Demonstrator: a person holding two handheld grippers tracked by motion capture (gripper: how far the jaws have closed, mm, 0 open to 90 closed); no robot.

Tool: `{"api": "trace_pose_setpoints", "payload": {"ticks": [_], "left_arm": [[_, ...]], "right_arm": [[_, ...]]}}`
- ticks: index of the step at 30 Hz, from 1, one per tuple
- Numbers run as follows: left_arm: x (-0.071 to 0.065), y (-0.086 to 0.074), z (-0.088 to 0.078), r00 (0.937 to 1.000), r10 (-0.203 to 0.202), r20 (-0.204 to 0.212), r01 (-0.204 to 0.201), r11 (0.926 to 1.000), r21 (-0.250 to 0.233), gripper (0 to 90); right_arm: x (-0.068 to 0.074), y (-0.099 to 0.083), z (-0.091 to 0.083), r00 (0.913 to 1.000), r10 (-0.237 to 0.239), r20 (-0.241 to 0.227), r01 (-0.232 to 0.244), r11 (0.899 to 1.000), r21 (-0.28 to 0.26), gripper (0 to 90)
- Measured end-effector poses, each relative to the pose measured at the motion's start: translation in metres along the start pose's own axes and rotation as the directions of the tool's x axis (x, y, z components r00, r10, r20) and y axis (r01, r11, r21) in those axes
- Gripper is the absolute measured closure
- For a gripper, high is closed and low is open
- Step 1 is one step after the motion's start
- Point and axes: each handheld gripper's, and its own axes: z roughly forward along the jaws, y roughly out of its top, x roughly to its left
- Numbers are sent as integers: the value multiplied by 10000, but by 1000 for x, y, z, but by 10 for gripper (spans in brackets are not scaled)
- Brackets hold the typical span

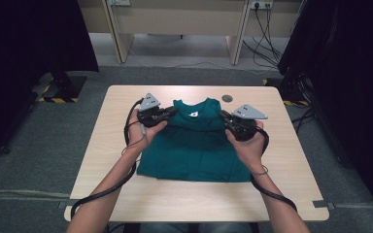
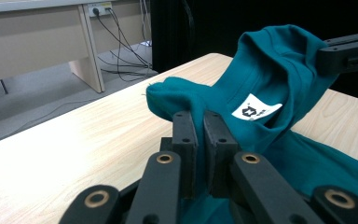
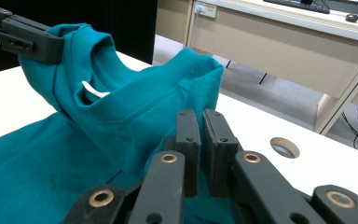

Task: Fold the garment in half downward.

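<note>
Jaws of both grippers pinch the teal shirt (image 1: 194,145) near the table's hole (image 1: 227,98), seemingly clear.

The setting is an indoor recording station in a lab or office room, not a home. A small light-wood table (image 1: 126,145) with a round cable port (image 1: 227,98) at its far edge stands on grey carpet (image 1: 39,141), flanked left and right by black curtains (image 1: 24,43) and by a stand base marked with yellow-black hazard tape (image 1: 58,99) at the far left. Along the far side runs a beige office desk (image 1: 184,19) with a wall socket (image 1: 258,5) and loose black cables (image 1: 264,48) trailing to the floor.
</note>
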Motion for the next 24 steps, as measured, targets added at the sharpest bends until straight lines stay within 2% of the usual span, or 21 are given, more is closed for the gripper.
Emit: {"api": "trace_pose_setpoints", "payload": {"ticks": [10,24], "left_arm": [[-6,-13,-5,9999,-52,93,52,10000,55,845],[-13,-20,-8,9998,-19,180,18,10000,69,844]], "right_arm": [[7,-12,-5,9999,-92,-122,93,9999,80,861],[7,-25,-12,9995,-173,-270,181,9994,293,858]]}}
